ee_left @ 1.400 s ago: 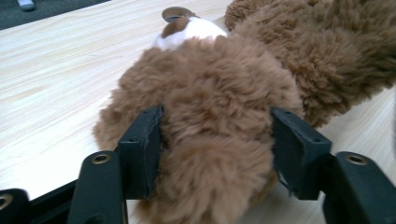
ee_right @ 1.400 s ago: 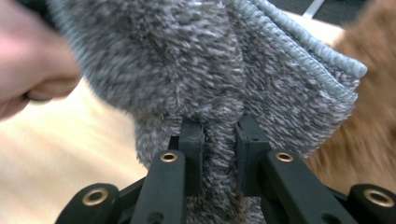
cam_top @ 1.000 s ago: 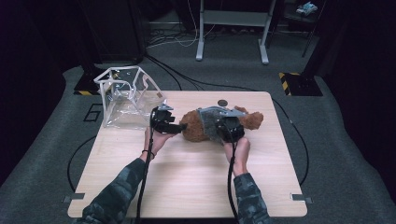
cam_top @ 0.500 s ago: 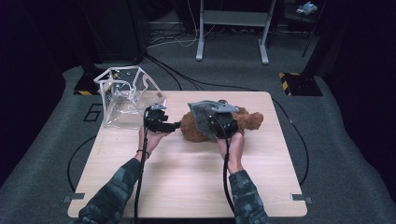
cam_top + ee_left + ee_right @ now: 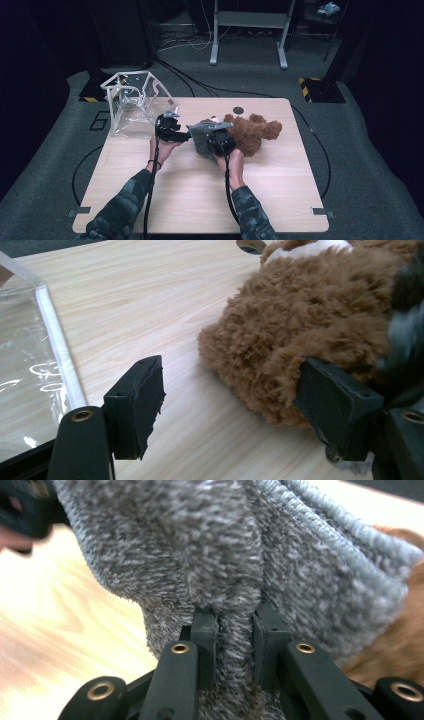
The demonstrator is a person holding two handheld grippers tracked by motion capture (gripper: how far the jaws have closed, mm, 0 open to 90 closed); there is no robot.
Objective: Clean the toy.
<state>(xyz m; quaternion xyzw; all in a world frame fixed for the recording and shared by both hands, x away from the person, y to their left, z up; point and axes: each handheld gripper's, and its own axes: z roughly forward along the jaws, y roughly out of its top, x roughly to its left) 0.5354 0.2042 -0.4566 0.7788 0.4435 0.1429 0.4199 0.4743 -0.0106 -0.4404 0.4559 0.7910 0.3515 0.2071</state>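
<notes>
Now my right gripper (image 5: 218,140), clenched on a fold of the grey knit cloth (image 5: 225,555), has carried it leftward across the brown plush bear (image 5: 252,132), while my left gripper (image 5: 175,131) waits released beside the bear's left end, so I judge dressing under way.

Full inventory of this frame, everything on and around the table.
Brown plush teddy bear: 1, brown, lying at table centre.
Grey knitted cloth: 1, grey, at the bear's left end, pinched between the right gripper's jaws.
Clear plastic box-shaped bag with white edging: 1, transparent, table's far left corner.
Light wooden table: 1, pale wood.
Round dark grommet: 1, far edge of the table.
Metal stand legs: grey, floor behind.
Left gripper: black, open, beside the bear.
Right gripper: black, shut on the cloth.
Camouflage sleeves: 2, bottom.
</notes>
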